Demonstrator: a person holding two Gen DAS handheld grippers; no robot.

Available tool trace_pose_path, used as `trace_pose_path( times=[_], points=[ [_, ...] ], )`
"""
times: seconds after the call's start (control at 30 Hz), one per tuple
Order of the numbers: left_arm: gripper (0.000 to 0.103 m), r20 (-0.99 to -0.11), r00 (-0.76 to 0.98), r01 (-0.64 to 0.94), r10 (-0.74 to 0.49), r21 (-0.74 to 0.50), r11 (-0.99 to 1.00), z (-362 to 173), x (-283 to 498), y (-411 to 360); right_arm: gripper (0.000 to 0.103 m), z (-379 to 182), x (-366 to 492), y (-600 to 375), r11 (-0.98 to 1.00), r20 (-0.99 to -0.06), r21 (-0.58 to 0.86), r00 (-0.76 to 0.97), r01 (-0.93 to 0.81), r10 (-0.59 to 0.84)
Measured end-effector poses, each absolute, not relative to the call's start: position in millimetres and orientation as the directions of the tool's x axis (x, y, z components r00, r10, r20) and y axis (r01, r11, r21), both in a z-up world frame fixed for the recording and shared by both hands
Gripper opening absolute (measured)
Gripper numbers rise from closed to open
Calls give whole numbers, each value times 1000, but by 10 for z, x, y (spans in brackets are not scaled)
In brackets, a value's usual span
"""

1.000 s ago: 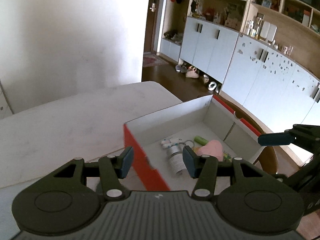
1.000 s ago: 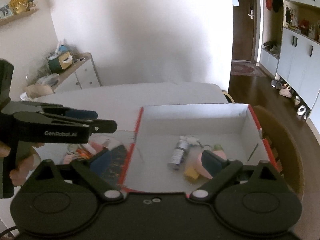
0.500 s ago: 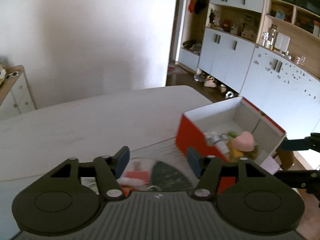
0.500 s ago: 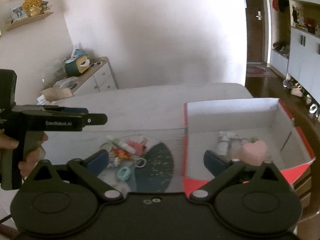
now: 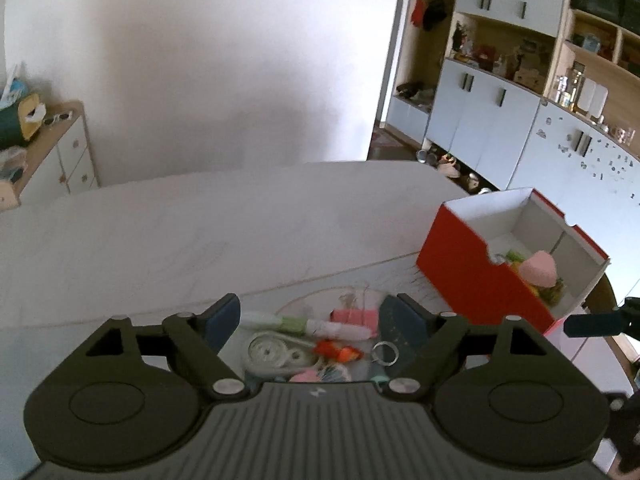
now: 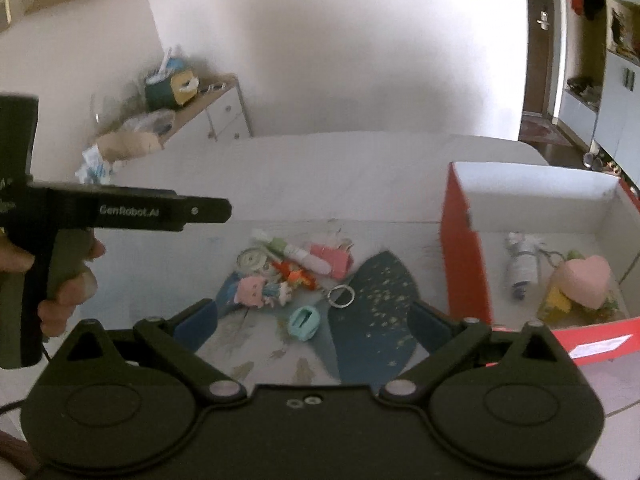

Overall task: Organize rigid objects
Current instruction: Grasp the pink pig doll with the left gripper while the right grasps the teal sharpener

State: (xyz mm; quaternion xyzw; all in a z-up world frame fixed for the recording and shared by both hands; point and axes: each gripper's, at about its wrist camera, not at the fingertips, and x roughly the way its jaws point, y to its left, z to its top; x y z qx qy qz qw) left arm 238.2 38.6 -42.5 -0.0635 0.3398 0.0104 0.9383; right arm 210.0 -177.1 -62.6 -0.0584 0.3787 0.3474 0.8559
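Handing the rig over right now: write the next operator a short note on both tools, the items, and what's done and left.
Left tool: empty, jaws opening above the pile of small items.
Right tool: open, empty, also over the pile.
Red box sits to the pile's right; it already holds a pink heart, a small bottle and a few more bits.
Left: the pile, including key ring and teal piece, still on the table.
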Motion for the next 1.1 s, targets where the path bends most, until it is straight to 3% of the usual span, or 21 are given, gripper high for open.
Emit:
trace_pose_path(
  times=[0.3, 0.77, 1.1],
  points=[
    [84, -716, 697, -122, -29, -158, 980, -880, 2453, 444, 100, -981, 2102, -1390, 718, -735, 96, 437, -689, 518],
    [84, -807, 590, -219, -21, -185, 958, -1420, 2661, 429, 88, -1483, 2370, -1075, 661, -804, 46, 365, -749, 470],
    [84, -836, 546, -269, -51, -233, 934, -1585, 2841, 416, 70, -1625, 2458, -966, 618, -820, 44, 325, -785, 471]
  ],
)
